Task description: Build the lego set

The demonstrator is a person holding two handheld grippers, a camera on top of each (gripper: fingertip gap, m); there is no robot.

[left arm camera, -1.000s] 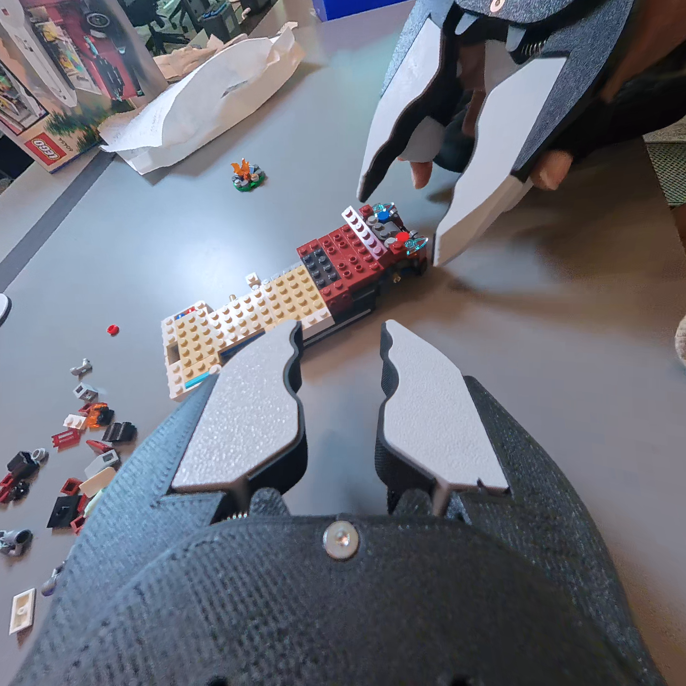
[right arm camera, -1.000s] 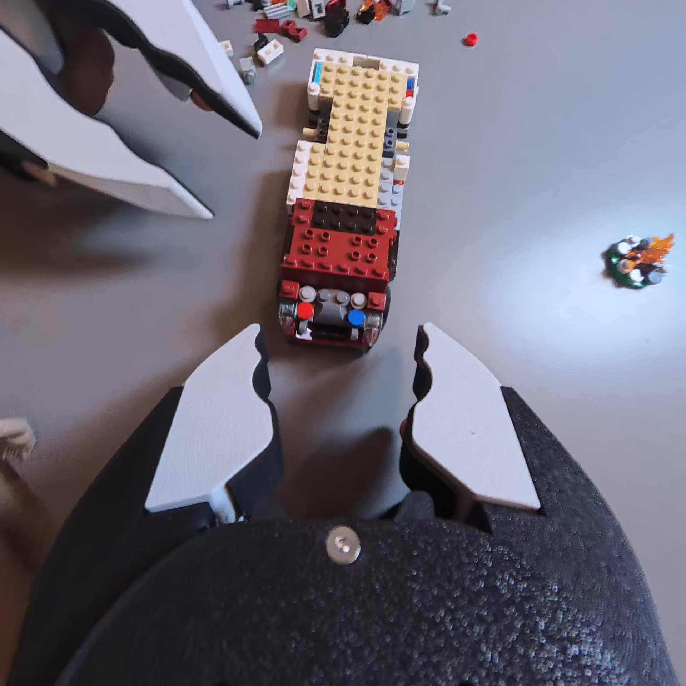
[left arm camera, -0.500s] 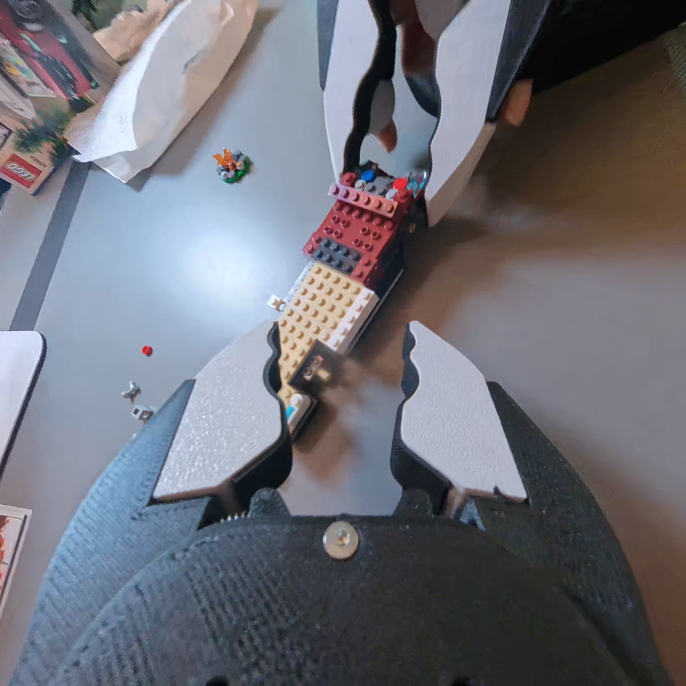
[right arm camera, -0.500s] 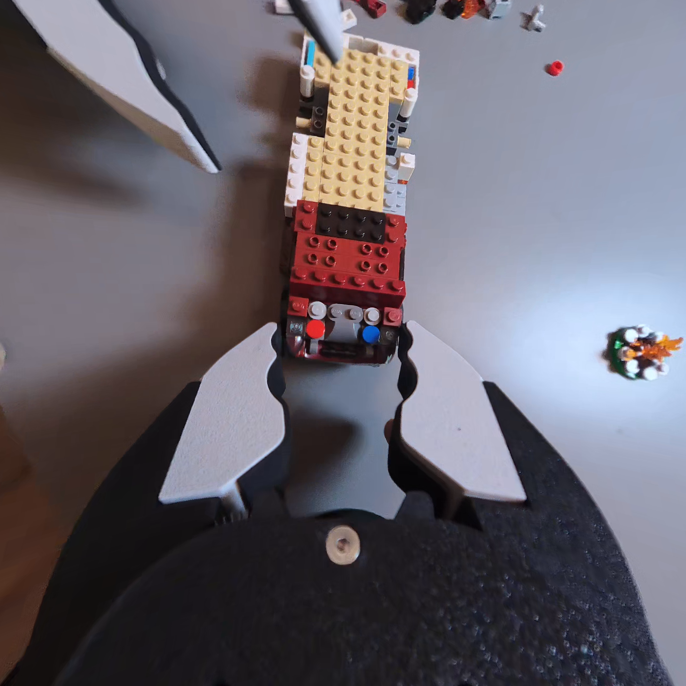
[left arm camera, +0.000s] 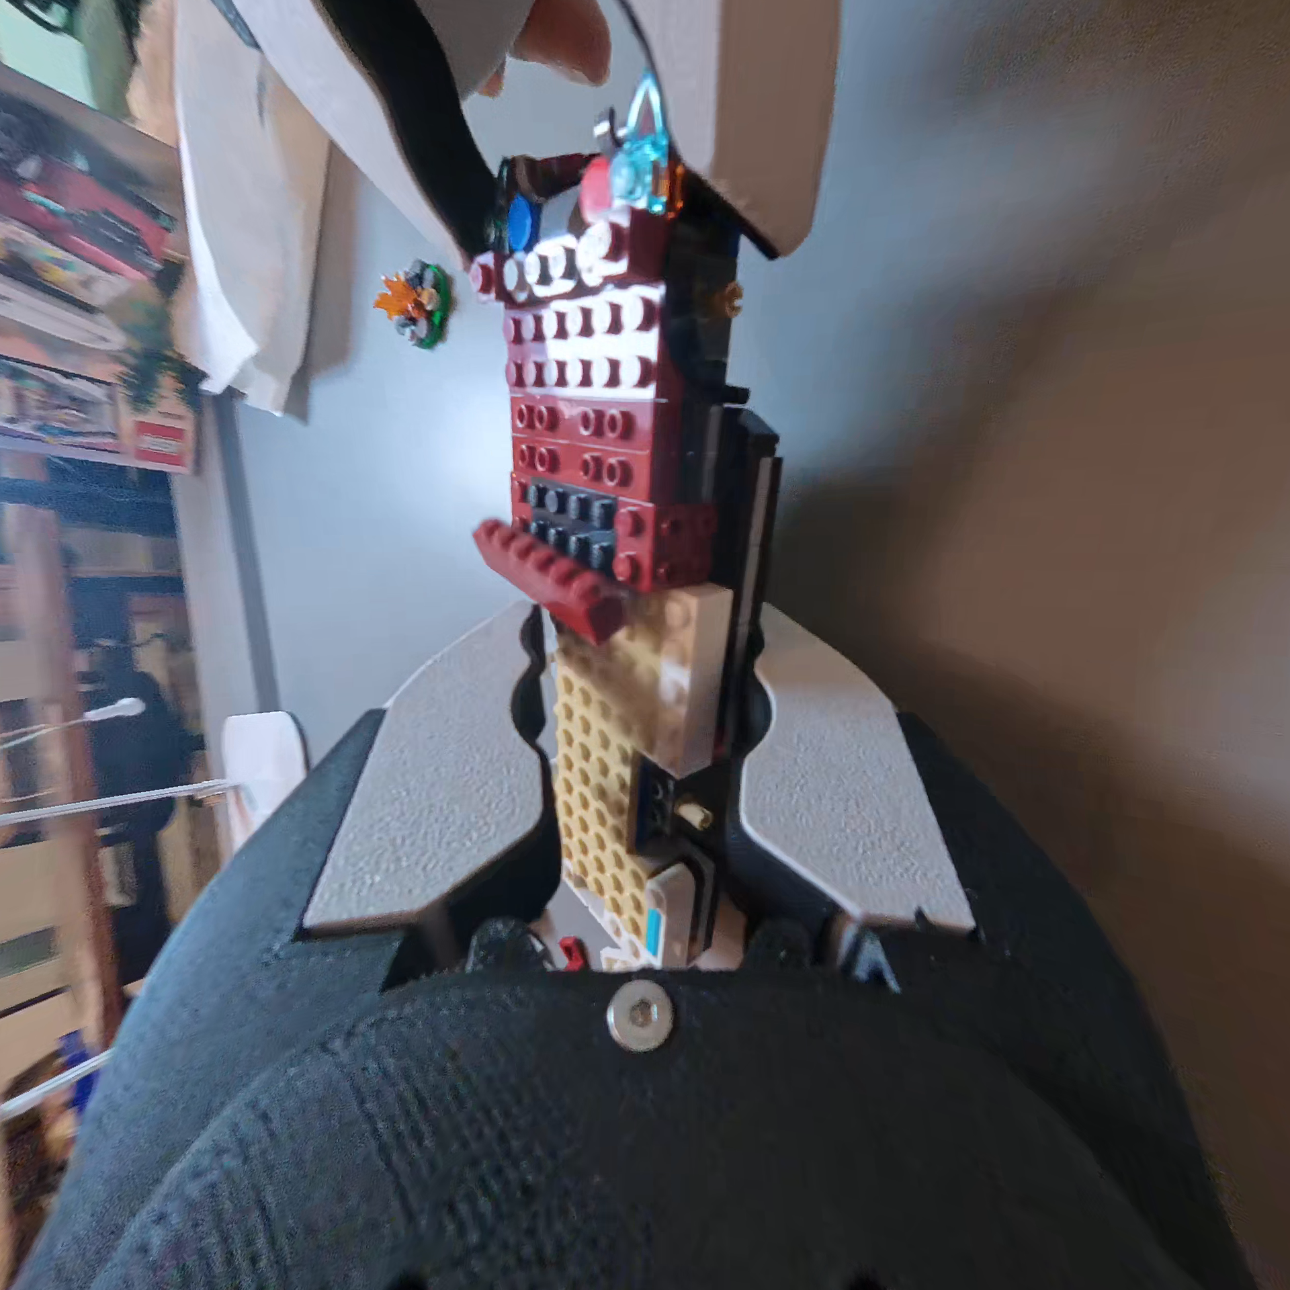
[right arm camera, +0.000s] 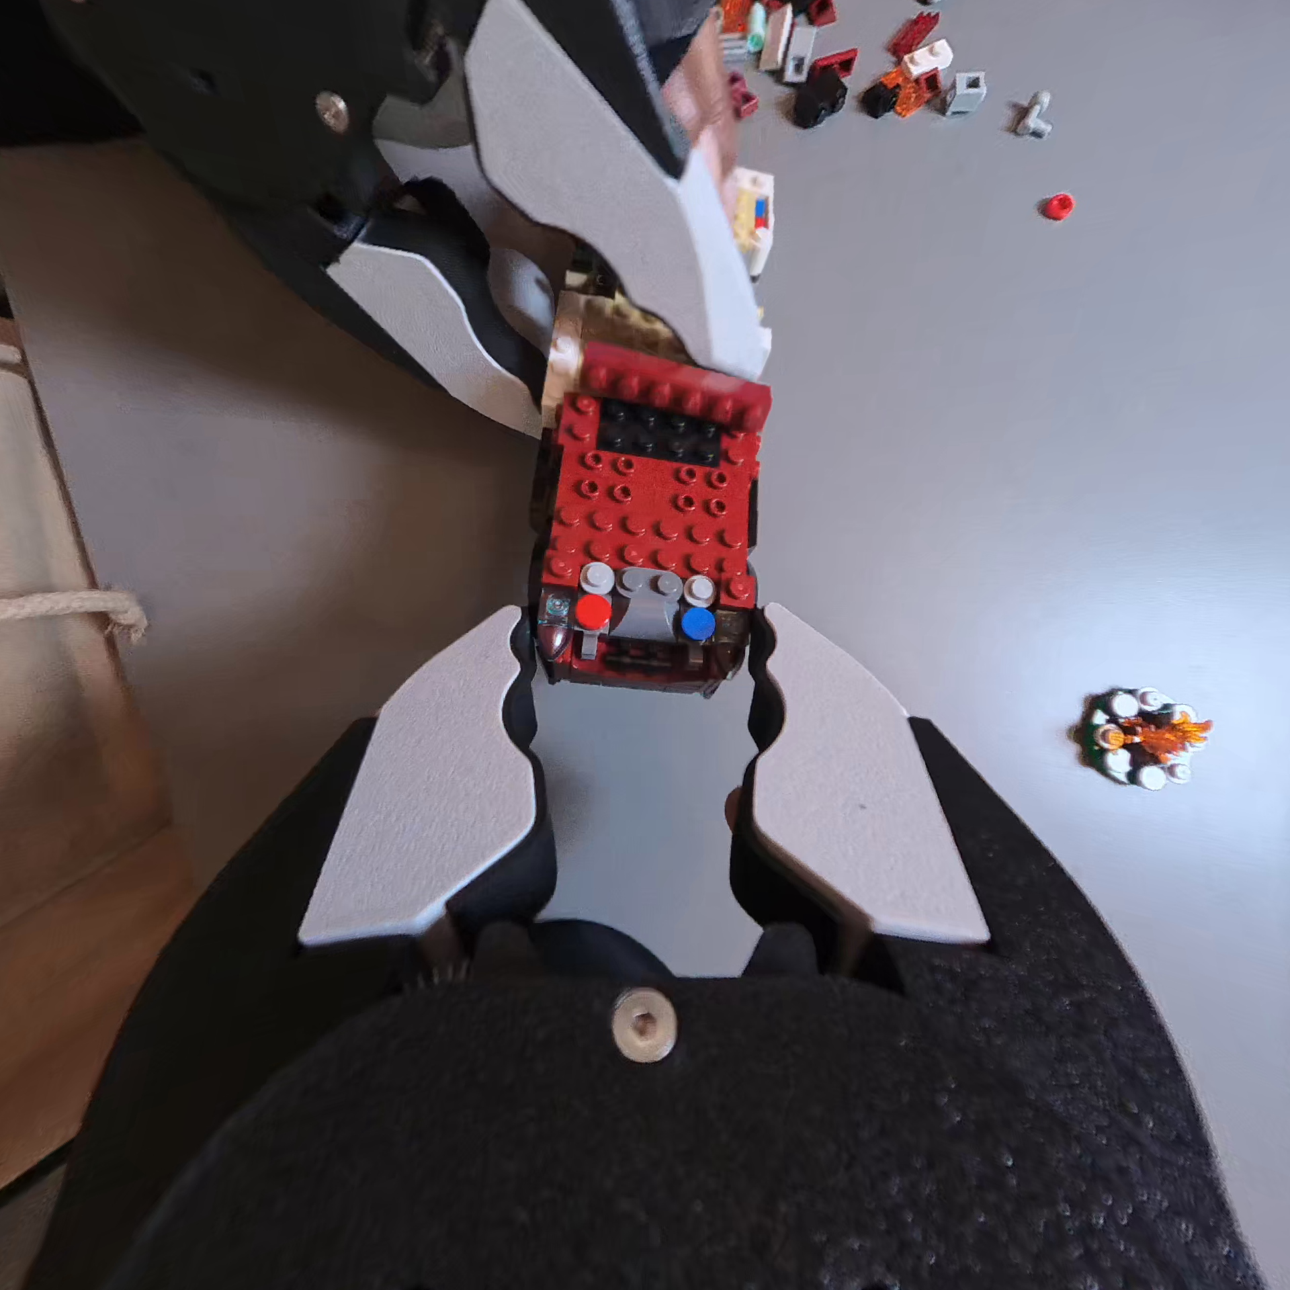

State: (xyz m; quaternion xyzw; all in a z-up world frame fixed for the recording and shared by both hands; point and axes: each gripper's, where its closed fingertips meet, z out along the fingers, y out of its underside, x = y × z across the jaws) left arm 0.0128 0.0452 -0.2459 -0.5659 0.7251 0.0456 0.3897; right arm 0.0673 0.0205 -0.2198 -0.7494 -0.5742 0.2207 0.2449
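Observation:
A long brick vehicle model with a dark red front and a tan rear hangs between my two grippers, above the grey table. My left gripper is shut on the tan rear end, with pads on both sides. My right gripper is shut on the dark red front end, beside the red and blue studs. Each gripper shows in the other's view: the right one at the top, the left one behind the model. A dark red plate sits tilted where red meets tan.
A small green build with orange flames lies on the table to the right. Several loose bricks and a red round stud lie at the far side. White paper and a printed box lie beyond. A rope-handled bag stands at the left. About 7 centimeters separates my left fingertips from my right.
Both grippers closed in on the model's ends, the right on the red front, then the left on the tan rear. The model has come up off the table and rolled sideways.

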